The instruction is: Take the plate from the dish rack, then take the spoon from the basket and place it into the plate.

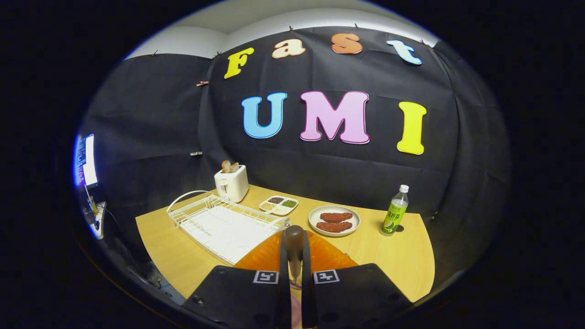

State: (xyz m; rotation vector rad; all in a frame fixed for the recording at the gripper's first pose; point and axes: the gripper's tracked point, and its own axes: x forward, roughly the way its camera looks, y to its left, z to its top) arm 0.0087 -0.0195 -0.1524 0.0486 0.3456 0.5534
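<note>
The tongs (pixel 295 269) are closed on the spoon (pixel 294 244), whose long axis points up and forward directly above the orange plate (pixel 265 258), beside the dish rack (pixel 219 224).

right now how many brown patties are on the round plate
2, side by side on the plate between the sectioned tray and the bottle: far patty, near patty. Fingers grip a spoon.

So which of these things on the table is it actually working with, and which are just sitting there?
In the job:
- spoon, pinched between the gripper fingers
- orange plate, under the fingers
- dish rack

Just lying about:
- toaster
- divided snack tray
- white plate of food
- green bottle
</note>
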